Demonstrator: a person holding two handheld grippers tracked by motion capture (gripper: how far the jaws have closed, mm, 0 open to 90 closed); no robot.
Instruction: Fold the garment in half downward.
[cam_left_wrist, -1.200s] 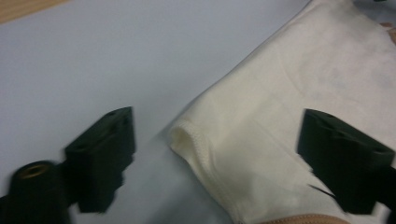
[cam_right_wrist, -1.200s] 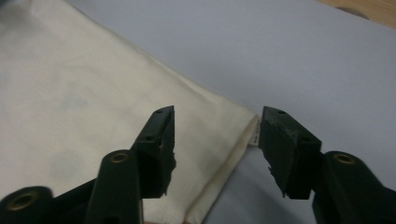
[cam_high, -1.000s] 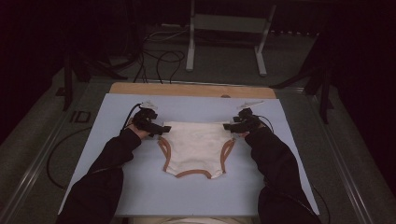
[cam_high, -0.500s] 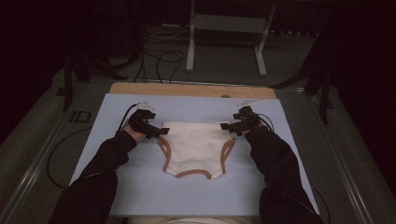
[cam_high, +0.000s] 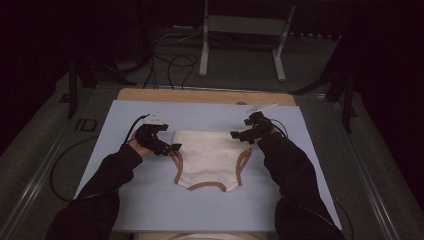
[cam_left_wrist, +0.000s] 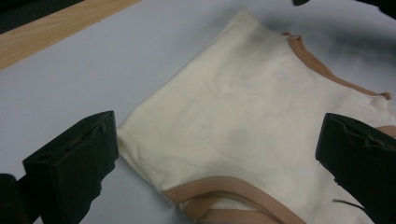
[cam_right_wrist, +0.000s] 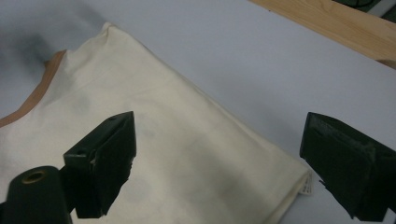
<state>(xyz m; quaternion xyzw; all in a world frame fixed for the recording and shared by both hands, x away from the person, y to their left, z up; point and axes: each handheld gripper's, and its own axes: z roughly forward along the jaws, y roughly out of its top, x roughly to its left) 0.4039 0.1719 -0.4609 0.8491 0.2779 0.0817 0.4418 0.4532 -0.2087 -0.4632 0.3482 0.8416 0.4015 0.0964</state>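
Plainly lay flat on the pale blue mat (cam_high: 125, 200), the cream garment (cam_high: 207, 157) with tan-trimmed leg openings, its waistband toward the wooden strip (cam_high: 200, 95) at the far edge. Hovered at its two upper corners, the left gripper (cam_high: 170, 147) and right gripper (cam_high: 235, 135), both with jaws wide apart and nothing between them, the right's just having been opening. Risked, from here, a lopsided fold or dragged wrinkles, likely through one jaw biting a single layer or missing its corner.
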